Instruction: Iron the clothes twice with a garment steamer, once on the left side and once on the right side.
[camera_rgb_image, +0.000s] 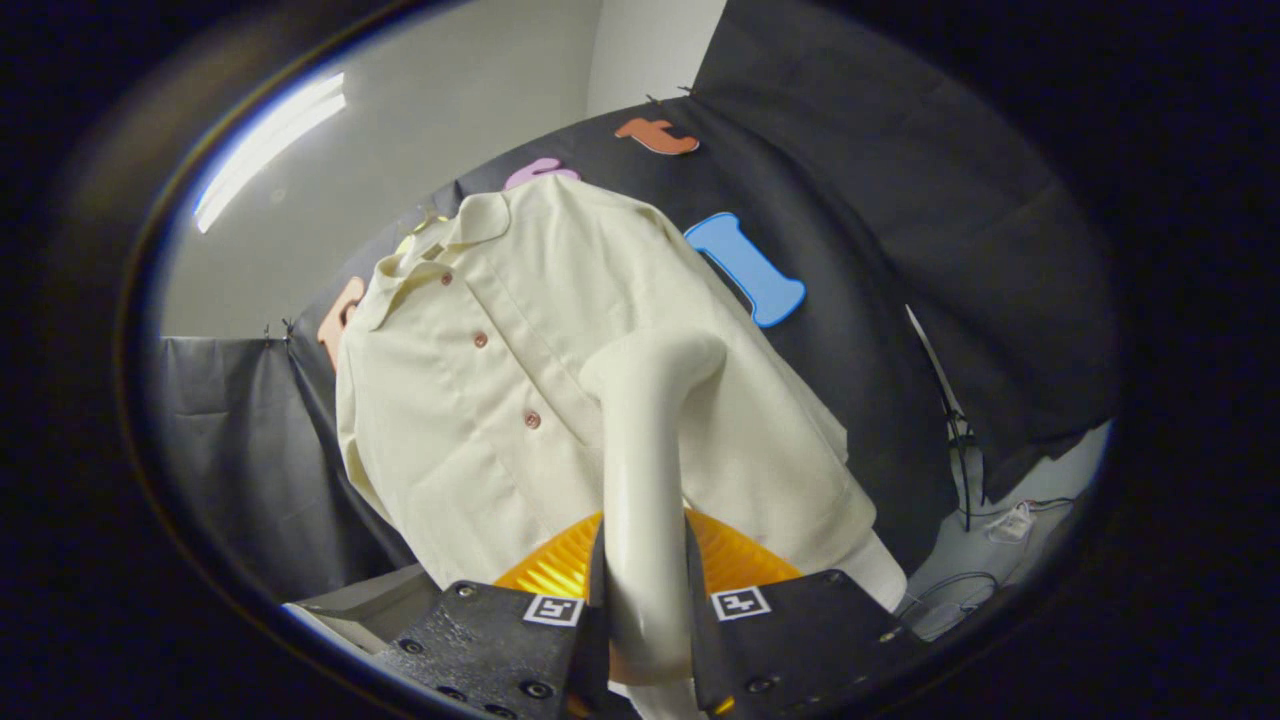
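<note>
A cream short-sleeved shirt (480, 400) with brown buttons hangs in front of the black cloth wall, its front facing me. My gripper (645, 625) is shut on the cream handle of the garment steamer (645, 470), with both black fingers (520, 640) pressing its sides. The handle rises between the fingers and bends at the top toward the shirt's right half. The steamer's head lies against or very near the fabric; I cannot tell whether it touches. An orange ribbed part of the steamer (560, 570) shows just behind the fingers.
Black cloth (900, 250) drapes behind and to the right of the shirt. Cables (965, 470) and a small white item (1010, 522) lie on the pale floor at the lower right. A grey surface edge (370, 600) sits beside the left finger.
</note>
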